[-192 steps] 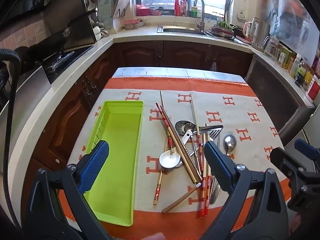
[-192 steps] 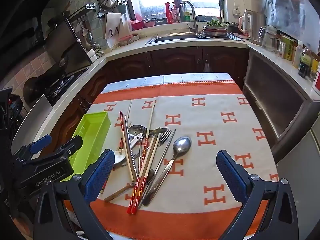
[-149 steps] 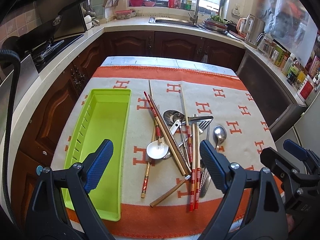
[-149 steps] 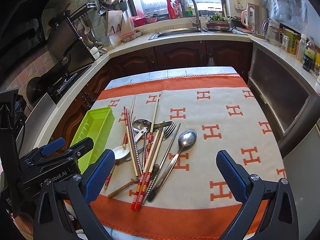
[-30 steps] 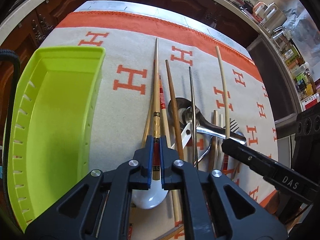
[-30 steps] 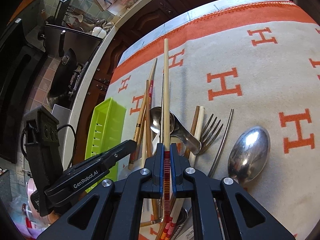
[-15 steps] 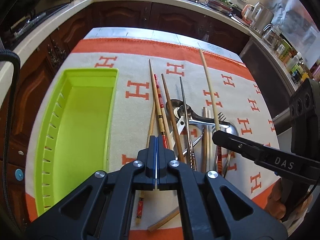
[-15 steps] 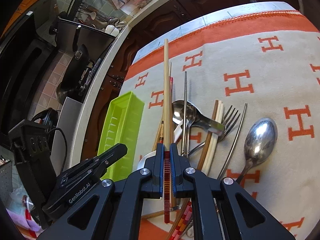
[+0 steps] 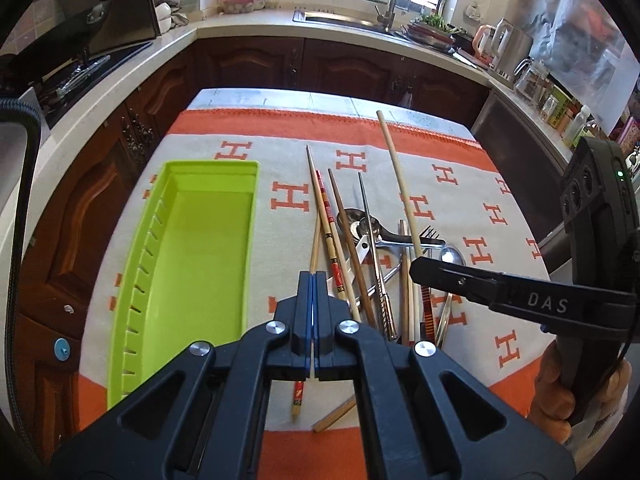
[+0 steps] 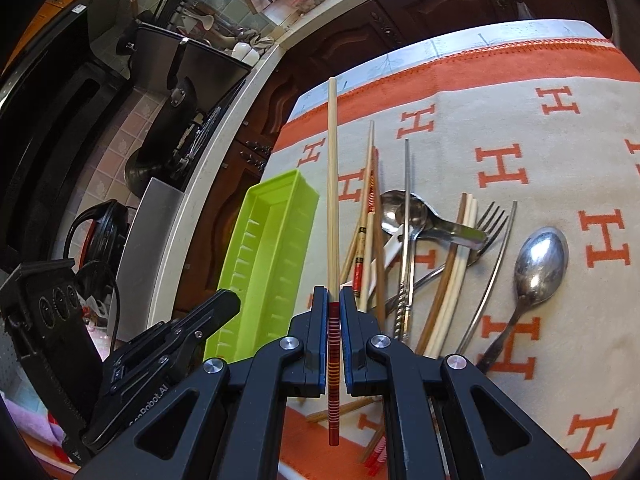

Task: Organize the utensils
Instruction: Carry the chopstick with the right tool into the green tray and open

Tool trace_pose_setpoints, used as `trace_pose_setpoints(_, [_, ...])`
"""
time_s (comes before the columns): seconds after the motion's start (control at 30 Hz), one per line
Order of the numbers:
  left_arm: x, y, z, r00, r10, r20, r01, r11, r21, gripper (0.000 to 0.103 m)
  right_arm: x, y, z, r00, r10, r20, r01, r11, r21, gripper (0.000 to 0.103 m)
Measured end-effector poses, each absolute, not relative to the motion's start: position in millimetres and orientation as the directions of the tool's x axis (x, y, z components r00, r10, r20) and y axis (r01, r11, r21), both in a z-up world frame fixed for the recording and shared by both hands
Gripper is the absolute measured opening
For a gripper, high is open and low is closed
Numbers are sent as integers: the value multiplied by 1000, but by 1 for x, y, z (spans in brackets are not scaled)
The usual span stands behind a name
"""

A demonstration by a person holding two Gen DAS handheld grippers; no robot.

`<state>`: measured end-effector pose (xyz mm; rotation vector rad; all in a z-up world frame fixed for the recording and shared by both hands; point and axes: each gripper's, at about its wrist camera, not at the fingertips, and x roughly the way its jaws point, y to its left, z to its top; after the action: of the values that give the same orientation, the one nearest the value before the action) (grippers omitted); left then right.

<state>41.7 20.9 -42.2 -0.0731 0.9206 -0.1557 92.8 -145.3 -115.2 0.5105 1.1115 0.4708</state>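
Note:
A lime green tray [image 9: 200,248] lies empty on the left of the cloth-covered table; it also shows in the right wrist view [image 10: 272,256]. A pile of chopsticks [image 9: 332,232], spoons [image 10: 540,260] and a fork [image 10: 490,216] lies to its right. My right gripper [image 10: 333,300] is shut on a pale chopstick with a red striped end [image 10: 332,200], lifted above the pile and pointing away. My left gripper [image 9: 313,280] is shut with nothing visible between its fingers, raised over the near left side of the pile.
The table has an orange-bordered cloth with H marks [image 9: 496,212]. Dark wooden cabinets [image 9: 256,64] and counters surround it, with a stove [image 10: 192,128] on the left and a sink [image 9: 344,20] at the back.
Both grippers have risen from the pile. The right one has lifted the striped chopstick and swung toward the tray. The left one, earlier pinching a chopstick in the pile, has risen empty.

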Motion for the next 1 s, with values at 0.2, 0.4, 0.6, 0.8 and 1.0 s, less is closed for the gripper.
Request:
trace_pose_setpoints(0.2, [9, 52, -18, 648, -147, -747, 73, 989, -131, 0, 92, -116, -101, 341, 612, -714, -155, 785, 599, 6])
trace_pose_setpoints(0.4, [-9, 90, -19, 660, -106, -744, 13, 992, -129, 0, 93, -80, -98, 291, 624, -725, -179, 780, 600, 6])
trace_pose_setpoints(0.6, [-4, 121, -50, 606, -70, -792, -48, 991, -125, 0, 99, -42, -108, 239, 635, -735, -160, 772, 615, 6])
trace_pose_setpoints(0.8, [3, 137, -74, 580, -40, -814, -83, 991, -108, 0, 115, -8, -129, 186, 645, -742, -115, 764, 635, 6])
trace_pose_setpoints(1.0, [11, 148, -83, 568, -40, -822, -105, 987, -120, 0, 127, 12, -150, 148, 613, -776, -92, 790, 607, 11])
